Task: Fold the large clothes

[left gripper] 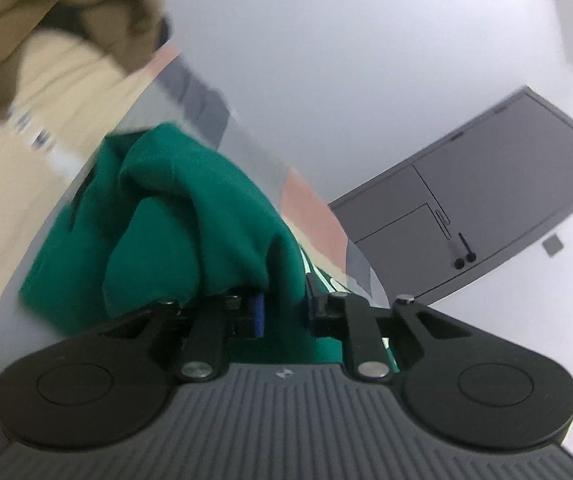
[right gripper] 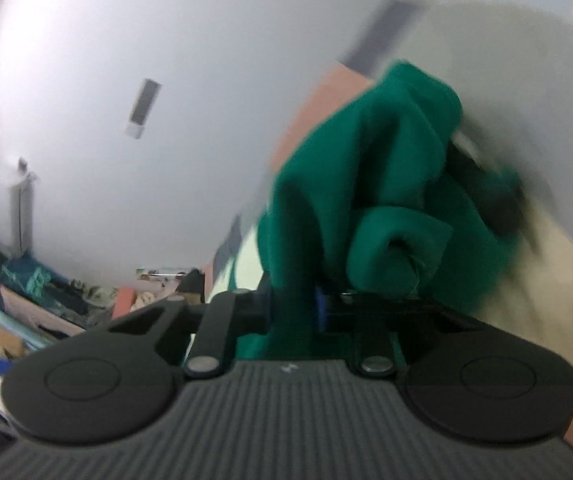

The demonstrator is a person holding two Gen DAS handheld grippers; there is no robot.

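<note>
A green garment (left gripper: pixel 174 216) is bunched up in front of my left gripper (left gripper: pixel 282 308) and drapes over its fingers. The jaws stand close together with green cloth pinched between them, beside a blue pad (left gripper: pixel 260 314). In the right wrist view the same green garment (right gripper: pixel 366 184) rises in folds from my right gripper (right gripper: pixel 294 304), whose jaws are likewise closed on the cloth. A dark blurred shape (right gripper: pixel 486 188) sits in the cloth at the far right; I cannot tell what it is. Both fingertips are mostly hidden by fabric.
Cream fabric (left gripper: pixel 18 168) and a brown garment (left gripper: pixel 46 8) fill the left wrist view's left side. A pink and grey patterned surface (left gripper: pixel 310 208) lies under the green cloth. A grey door (left gripper: pixel 486 200) stands in a white wall. A heap of mixed clothes (right gripper: pixel 26 312) lies at the lower left.
</note>
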